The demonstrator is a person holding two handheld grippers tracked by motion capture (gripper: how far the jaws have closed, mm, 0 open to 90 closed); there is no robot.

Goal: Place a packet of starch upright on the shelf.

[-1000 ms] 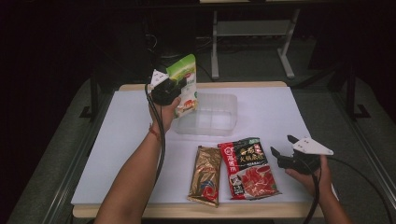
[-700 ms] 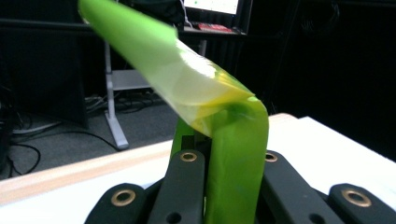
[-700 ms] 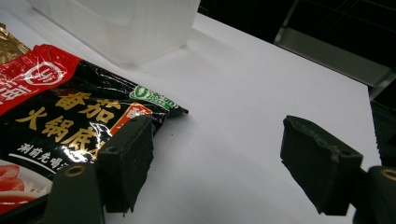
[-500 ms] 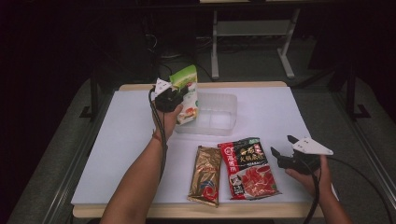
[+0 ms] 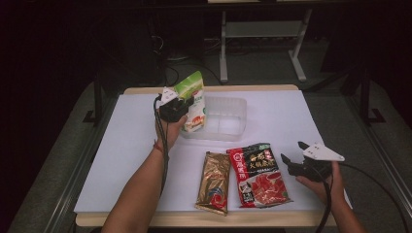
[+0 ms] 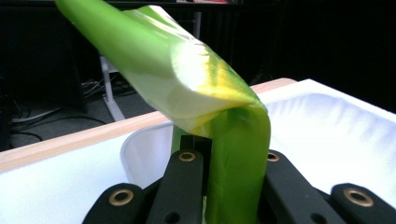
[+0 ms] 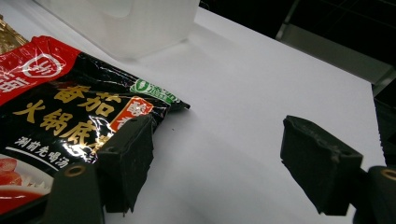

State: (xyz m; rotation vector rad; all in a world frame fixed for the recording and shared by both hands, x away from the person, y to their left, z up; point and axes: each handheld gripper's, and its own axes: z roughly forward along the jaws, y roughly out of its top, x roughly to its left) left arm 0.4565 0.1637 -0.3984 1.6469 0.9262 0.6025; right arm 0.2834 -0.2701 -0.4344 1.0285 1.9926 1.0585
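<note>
A white table with a wood edge carries everything. Toward its far middle stands a clear plastic tub, seen as a white wall in the left gripper view and as a pale block in the right gripper view.

At the near edge lie two flat packets side by side, just touching: a red and black packet, its printed corner close beside the right gripper's jaw, and a gold packet to its left.

The green pouch hangs upright at the tub's left end, its lower part against or over the tub's near-left corner; whether it rests inside cannot be told. Its green top folds over above the jaws.

The left gripper has its jaws clamped tight on the pouch, the film pinched between them. The left hand holds it from below.

The right gripper sits low by the table's right near side, jaws spread wide with bare table between them, gripping nothing.
</note>
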